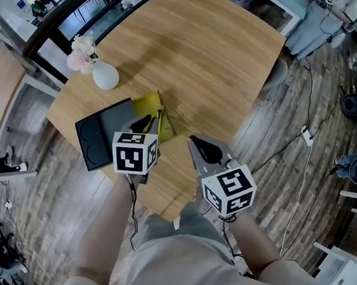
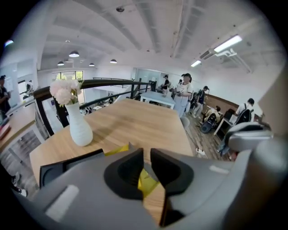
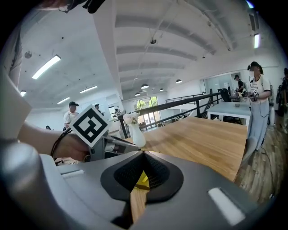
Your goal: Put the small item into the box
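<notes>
a white vase (image 1: 105,75) of flowers stands on the wooden table (image 1: 209,61). nearer, a black box (image 1: 111,120) lies flat. the left gripper (image 1: 147,123) hovers at its right edge, fingers a narrow gap apart, gripping nothing. the yellow item (image 1: 149,105) lies on the table against the box, just beyond those tips. the right gripper (image 1: 198,144), fingers pressed together and empty, hangs near the table's front edge

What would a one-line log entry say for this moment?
left gripper: open, over yellow item | right gripper: shut, empty | black box: beside yellow item
</notes>
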A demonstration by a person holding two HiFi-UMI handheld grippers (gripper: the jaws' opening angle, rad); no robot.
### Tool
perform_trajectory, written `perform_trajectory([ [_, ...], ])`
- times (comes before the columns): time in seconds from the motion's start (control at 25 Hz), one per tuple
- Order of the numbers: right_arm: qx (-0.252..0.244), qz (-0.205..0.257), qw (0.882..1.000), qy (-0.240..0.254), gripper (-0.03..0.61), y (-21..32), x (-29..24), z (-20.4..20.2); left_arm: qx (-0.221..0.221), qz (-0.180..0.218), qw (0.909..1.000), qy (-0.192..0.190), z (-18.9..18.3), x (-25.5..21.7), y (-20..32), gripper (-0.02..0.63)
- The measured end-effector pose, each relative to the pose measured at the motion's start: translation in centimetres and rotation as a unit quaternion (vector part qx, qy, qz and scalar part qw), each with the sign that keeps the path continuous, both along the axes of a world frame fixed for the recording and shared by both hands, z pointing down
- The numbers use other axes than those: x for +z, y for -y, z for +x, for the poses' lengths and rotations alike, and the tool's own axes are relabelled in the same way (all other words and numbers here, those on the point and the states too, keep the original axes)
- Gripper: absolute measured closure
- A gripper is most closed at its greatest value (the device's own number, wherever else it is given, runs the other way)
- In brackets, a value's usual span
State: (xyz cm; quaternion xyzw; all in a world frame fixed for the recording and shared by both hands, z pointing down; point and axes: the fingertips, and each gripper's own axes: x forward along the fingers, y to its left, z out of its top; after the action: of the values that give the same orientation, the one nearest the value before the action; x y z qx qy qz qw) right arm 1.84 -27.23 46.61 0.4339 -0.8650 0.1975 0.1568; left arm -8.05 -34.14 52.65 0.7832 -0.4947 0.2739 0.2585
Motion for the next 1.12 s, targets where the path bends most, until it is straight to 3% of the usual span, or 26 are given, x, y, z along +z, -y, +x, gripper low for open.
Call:
perform_trajectory([
  [0.24,0.011,0.045,0.999,0.01,0.578,-1.0,-5.4,0.0,-0.02,0.067,0.9975,-0.016,-2.5,-7.2,-2.4,0.578],
  [0.48,0.022,0.11,0.993,0.027,0.578,-2.3,-12.3,0.0,-0.017,0.148,0.9886,-0.021,-3.9,-14.4,-5.2,0.584],
  [0.72,0.019,0.177,0.983,0.051,0.578,-5.1,-19.7,-0.1,0.002,0.235,0.9718,-0.018,-3.5,-21.7,-8.8,0.598],
  [0.92,0.005,0.211,0.976,0.047,0.578,-6.7,-23.4,-0.9,0.01,0.324,0.9458,-0.013,-4.4,-27.5,-11.3,0.607],
  [1.12,0.003,0.225,0.973,0.049,0.578,-8.7,-25.2,-0.4,0.01,0.357,0.9339,0.0,-4.9,-30.6,-13.7,0.611],
])
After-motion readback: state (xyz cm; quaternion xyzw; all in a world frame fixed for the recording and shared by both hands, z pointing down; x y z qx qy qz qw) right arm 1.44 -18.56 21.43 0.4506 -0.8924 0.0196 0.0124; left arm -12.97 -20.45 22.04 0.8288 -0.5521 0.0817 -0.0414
